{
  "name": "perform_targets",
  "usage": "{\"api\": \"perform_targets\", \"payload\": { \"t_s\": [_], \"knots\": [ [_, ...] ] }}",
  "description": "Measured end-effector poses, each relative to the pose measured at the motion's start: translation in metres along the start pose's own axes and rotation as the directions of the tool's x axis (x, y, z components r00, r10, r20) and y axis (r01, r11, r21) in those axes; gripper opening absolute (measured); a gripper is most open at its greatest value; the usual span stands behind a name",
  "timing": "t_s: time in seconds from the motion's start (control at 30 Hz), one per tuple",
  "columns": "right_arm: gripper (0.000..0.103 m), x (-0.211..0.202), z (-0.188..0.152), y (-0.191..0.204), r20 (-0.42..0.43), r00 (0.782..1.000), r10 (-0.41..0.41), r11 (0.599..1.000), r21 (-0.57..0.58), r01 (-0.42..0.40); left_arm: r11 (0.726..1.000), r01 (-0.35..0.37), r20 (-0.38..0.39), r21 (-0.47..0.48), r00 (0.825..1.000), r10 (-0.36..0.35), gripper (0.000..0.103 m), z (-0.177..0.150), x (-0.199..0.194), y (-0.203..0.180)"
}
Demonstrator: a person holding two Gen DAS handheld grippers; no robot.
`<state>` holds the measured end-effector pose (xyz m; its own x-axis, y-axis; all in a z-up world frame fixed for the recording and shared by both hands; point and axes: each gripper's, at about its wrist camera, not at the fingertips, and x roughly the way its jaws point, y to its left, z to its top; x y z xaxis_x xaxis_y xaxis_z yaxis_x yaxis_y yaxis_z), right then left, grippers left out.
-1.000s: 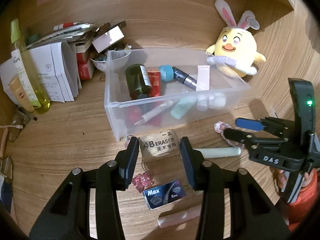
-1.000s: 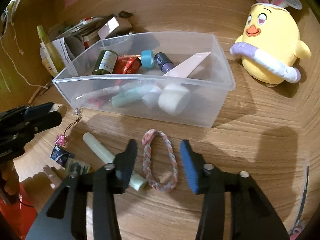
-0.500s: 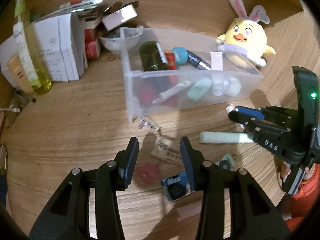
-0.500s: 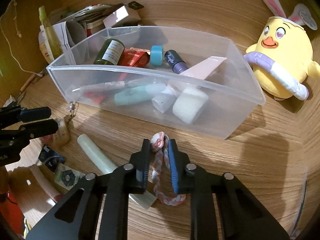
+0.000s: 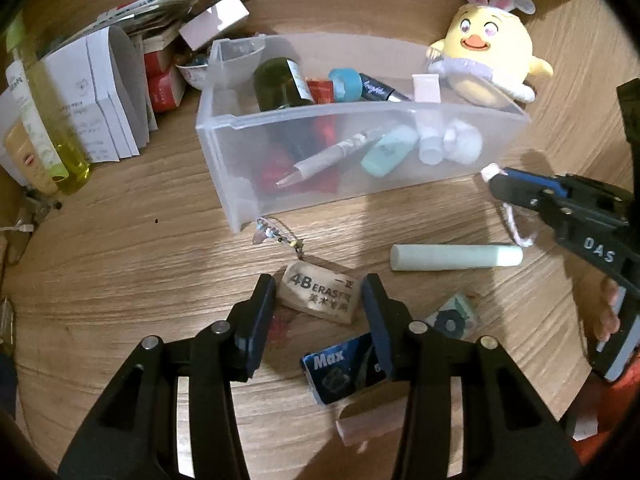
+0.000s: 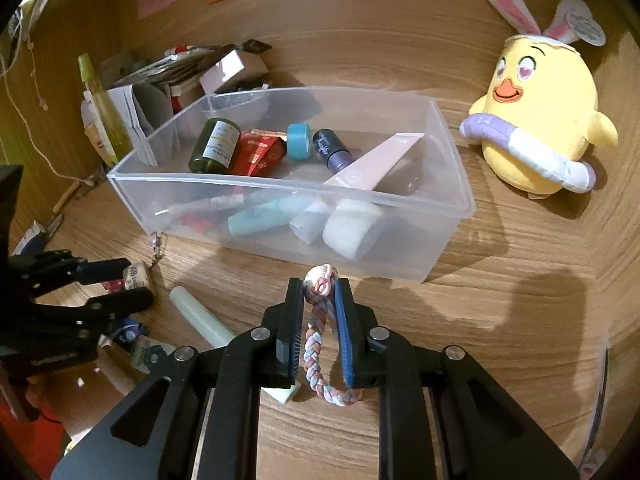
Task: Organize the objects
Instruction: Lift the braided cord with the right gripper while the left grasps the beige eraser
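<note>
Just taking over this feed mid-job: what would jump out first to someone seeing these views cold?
First, the yellow chick plush with rabbit ears, sitting on the wooden desk to the right of the clear plastic bin, which is full of small bottles and tubes. Next, the right tool, shut on a braided hair tie in front of the bin. The left tool hangs open around the 4B eraser.

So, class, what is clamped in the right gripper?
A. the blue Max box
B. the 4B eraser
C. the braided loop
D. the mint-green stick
C: the right gripper is shut on the braided loop, while the other three lie loose on the desk.
</note>
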<state>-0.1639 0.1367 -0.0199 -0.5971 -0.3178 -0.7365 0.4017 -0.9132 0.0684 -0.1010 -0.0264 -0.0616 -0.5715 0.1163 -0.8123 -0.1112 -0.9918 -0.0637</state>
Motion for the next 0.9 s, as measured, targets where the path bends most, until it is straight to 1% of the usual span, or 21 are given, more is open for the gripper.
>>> {"api": "perform_targets", "payload": {
  "t_s": [0.2, 0.33, 0.5, 0.6, 0.73, 0.9],
  "knots": [
    [0.014, -0.001, -0.001, -0.006, 0.000, 1.000, 0.015, 1.000, 0.028, -0.015, 0.999, -0.030, 0.015, 0.031, 0.999, 0.029, 0.043, -0.002, 0.000, -0.005],
    [0.014, -0.009, 0.001, -0.006, 0.022, 0.999, 0.024, 0.999, 0.026, -0.024, 1.000, -0.014, 0.046, 0.011, 0.999, 0.014, 0.043, 0.001, -0.011, -0.003],
    [0.014, -0.025, 0.011, -0.004, 0.073, 0.997, 0.034, 0.999, 0.022, -0.036, 1.000, 0.014, 0.111, -0.023, 0.994, -0.011, 0.043, 0.015, -0.033, 0.001],
    [0.014, -0.035, 0.019, -0.003, 0.109, 0.993, 0.045, 0.998, 0.029, -0.048, 0.999, 0.017, 0.148, -0.038, 0.989, -0.011, 0.044, 0.025, -0.042, 0.002],
    [0.014, -0.047, 0.029, -0.003, 0.151, 0.987, 0.049, 0.998, 0.027, -0.053, 0.997, 0.039, 0.190, -0.065, 0.981, -0.026, 0.043, 0.038, -0.051, 0.003],
    [0.014, -0.059, 0.044, -0.008, 0.202, 0.978, 0.043, 0.998, 0.045, -0.053, 0.996, 0.044, 0.224, -0.077, 0.974, -0.026, 0.044, 0.055, -0.057, 0.002]
  ]
}}
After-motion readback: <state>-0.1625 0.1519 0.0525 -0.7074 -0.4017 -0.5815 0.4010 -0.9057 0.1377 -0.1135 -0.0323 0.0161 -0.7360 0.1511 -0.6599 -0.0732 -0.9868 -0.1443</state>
